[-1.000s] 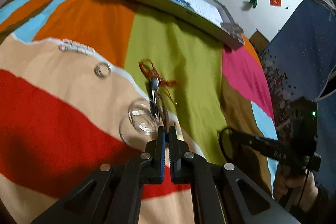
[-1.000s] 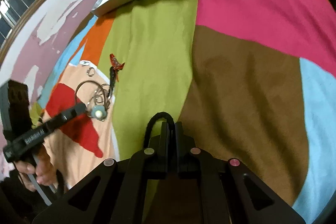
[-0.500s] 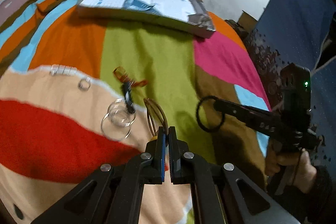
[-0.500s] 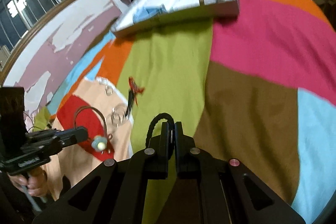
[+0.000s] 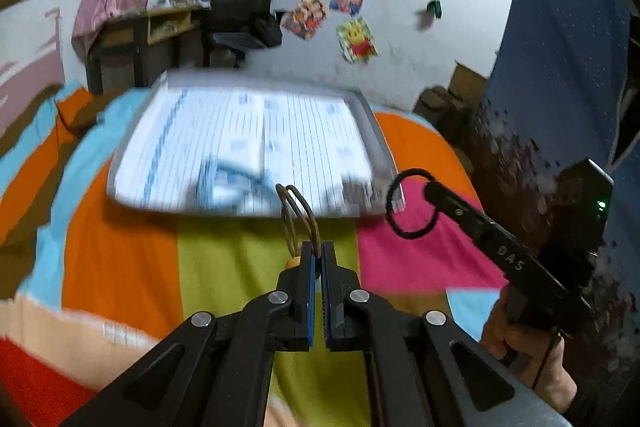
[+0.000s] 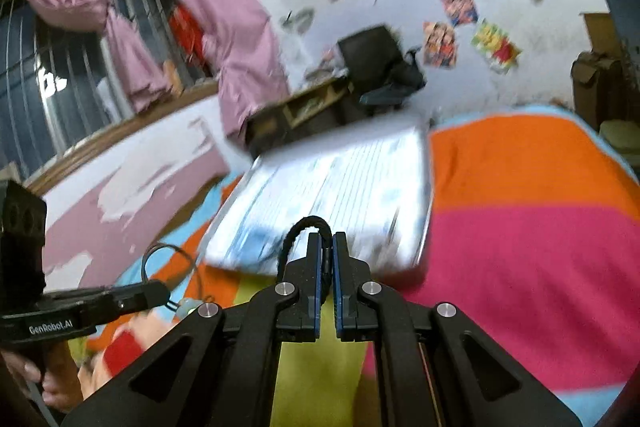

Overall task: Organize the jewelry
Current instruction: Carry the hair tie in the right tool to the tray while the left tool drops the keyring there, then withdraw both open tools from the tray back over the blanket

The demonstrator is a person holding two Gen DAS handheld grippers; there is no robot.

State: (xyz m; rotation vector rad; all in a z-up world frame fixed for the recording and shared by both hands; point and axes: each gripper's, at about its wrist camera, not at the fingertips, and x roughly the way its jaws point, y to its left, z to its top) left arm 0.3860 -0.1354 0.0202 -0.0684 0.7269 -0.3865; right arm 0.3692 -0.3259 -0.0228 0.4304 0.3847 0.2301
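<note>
My left gripper point(image 5: 318, 247) is shut on a thin brown double-loop bracelet point(image 5: 298, 213) that stands up from its tips; a small pale bead hangs from it in the right wrist view point(image 6: 188, 305). My right gripper point(image 6: 328, 239) is shut on a black braided cord loop point(image 6: 306, 227), seen as a black ring point(image 5: 408, 203) in the left wrist view. Both are lifted above the striped bedspread point(image 5: 240, 267) and point at a flat white lined tray point(image 5: 248, 147) lying on the bed ahead, blurred by motion.
A desk point(image 5: 132, 39) and black office chair point(image 5: 240, 15) stand behind the bed against a white wall with posters. Pink curtains point(image 6: 224, 27) hang by a barred window. A dark blue cloth point(image 5: 560, 67) hangs on the right. A hand point(image 5: 528, 359) holds the right gripper.
Both grippers have risen and tilted up from the bedspread towards the tray, each carrying its loop. The rings and red ornament on the bedspread have dropped out of view.
</note>
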